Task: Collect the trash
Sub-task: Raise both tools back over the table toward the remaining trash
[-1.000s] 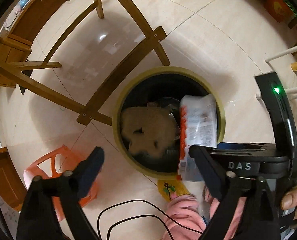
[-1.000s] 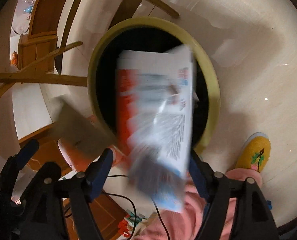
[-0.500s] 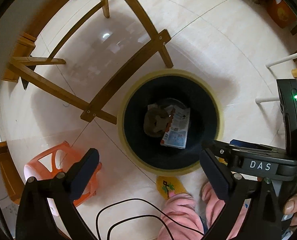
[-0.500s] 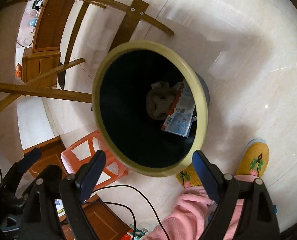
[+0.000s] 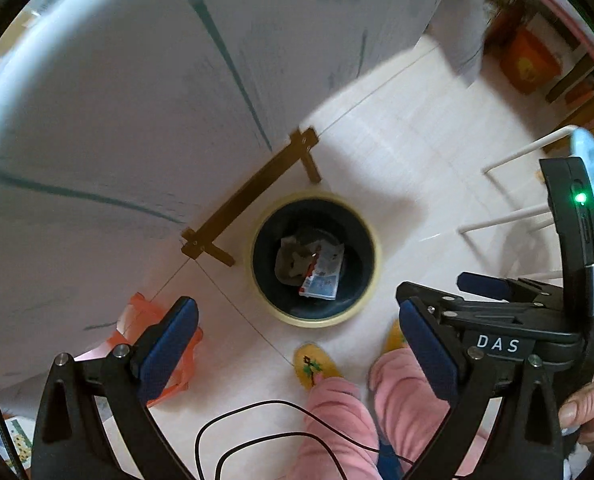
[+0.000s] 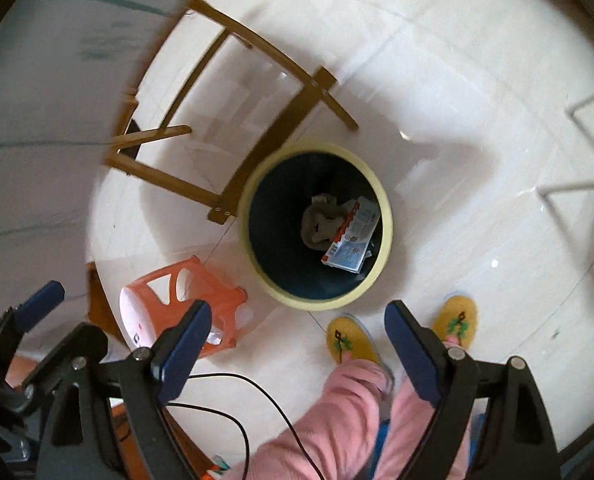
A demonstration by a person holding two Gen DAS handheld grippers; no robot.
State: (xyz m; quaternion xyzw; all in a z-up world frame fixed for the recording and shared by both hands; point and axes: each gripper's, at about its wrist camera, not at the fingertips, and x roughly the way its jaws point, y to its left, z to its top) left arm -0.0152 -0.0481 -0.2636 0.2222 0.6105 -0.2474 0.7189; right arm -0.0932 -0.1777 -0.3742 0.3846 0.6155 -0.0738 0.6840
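Left gripper (image 5: 297,344) hangs wide open above the bin (image 5: 314,258) holding a wrapper (image 5: 324,276).

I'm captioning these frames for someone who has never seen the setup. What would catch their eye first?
First the round, dark bin with a pale yellow rim standing on the cream tile floor beside a wooden table leg frame, with a red-and-white printed wrapper and a crumpled brown paper at its bottom. Next the orange plastic stool to its lower left and the yellow embroidered slippers below it. Both grippers' blue-padded jaws stand open and empty.

Blurred tablecloth (image 5: 137,120) hides most table legs (image 5: 253,192).
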